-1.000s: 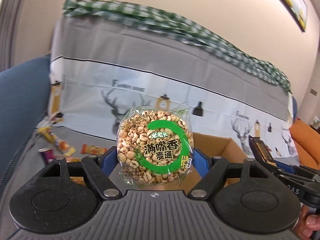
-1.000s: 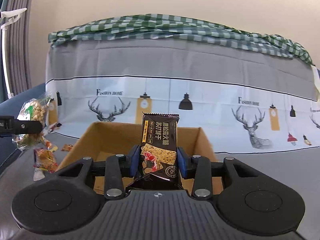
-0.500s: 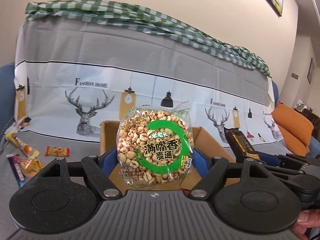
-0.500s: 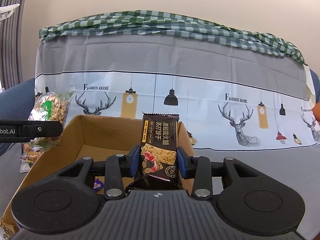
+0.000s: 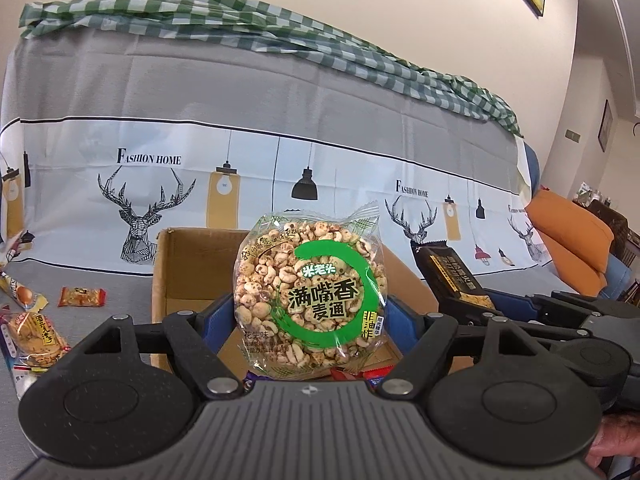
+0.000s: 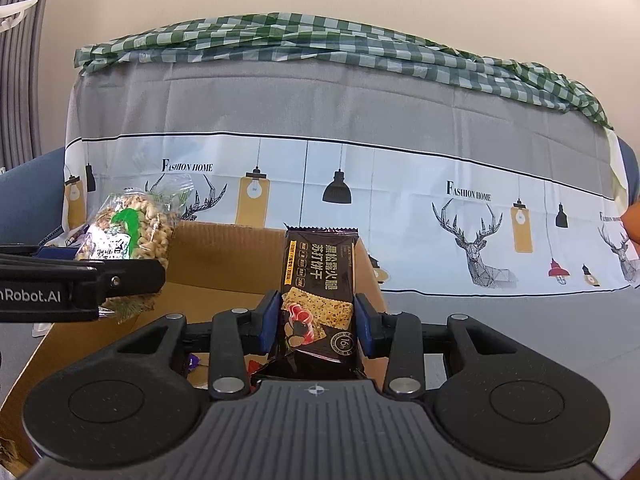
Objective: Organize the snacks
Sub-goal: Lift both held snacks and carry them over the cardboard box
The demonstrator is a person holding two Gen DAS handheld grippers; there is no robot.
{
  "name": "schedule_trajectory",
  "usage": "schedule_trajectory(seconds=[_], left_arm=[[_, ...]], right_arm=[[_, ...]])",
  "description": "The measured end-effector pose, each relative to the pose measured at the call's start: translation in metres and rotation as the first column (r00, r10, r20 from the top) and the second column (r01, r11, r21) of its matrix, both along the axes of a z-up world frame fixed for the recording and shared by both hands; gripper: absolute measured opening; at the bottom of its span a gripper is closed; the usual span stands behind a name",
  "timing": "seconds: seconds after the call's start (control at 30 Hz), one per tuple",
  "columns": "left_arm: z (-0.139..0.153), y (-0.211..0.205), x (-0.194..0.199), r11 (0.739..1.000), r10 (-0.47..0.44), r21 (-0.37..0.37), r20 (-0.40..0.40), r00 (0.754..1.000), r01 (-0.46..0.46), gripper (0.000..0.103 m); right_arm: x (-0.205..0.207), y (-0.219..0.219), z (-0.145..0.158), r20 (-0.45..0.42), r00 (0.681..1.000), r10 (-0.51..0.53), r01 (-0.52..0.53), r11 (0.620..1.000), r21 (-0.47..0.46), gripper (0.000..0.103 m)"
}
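While the left gripper (image 5: 310, 320) holds a round bag of puffed grain (image 5: 310, 292) upright, its two blue pads press on the bag's left and right sides. The jaws stand wide apart because the bag is wide, and they are closed on it. Behind and below these jaws sits an open cardboard box (image 5: 188, 268). A few small wrapped snacks (image 5: 374, 376) peek out low in the box, just under the bag. To the left of the jaws, more snack packs (image 5: 36, 336) and an orange candy (image 5: 82, 297) lie on the gray cloth (image 5: 80, 320). To the right of the jaws, the other gripper comes in from the side with its dark pack.

From its own camera, the right gripper (image 6: 316, 322) holds a black cracker pack (image 6: 318, 300) upright. Its blue pads squeeze the lower part of the pack from both sides, so these jaws are closed on it too. The top of the pack sticks up above the jaws. The same box (image 6: 224, 264) is right behind and under these jaws, and bits of small wrappers (image 6: 194, 360) show inside it, low and to the left. To the left of these jaws, the left gripper (image 6: 132, 276) reaches in with the grain bag (image 6: 128, 236) over the box's left edge.

A person's fingers (image 5: 612, 444) show at the bottom right of the left camera's view.
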State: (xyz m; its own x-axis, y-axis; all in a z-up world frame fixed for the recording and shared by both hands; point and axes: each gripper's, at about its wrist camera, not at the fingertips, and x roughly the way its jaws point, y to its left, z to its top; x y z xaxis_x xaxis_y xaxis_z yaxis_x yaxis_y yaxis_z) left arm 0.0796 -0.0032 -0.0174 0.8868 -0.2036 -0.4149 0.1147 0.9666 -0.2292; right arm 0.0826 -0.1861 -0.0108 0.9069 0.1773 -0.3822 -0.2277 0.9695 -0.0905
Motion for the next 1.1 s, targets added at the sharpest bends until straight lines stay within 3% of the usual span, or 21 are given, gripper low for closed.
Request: schedule_trajectory(seconds=[1.1], left_arm=[[0.0019, 0.0040, -0.0024, 1.000, -0.001, -0.022, 0.008, 1.000, 0.001, 0.082]], right_arm=[[0.0052, 0.0008, -0.0037, -0.009, 1.000, 0.026, -0.026, 0.999, -0.018, 0.041]])
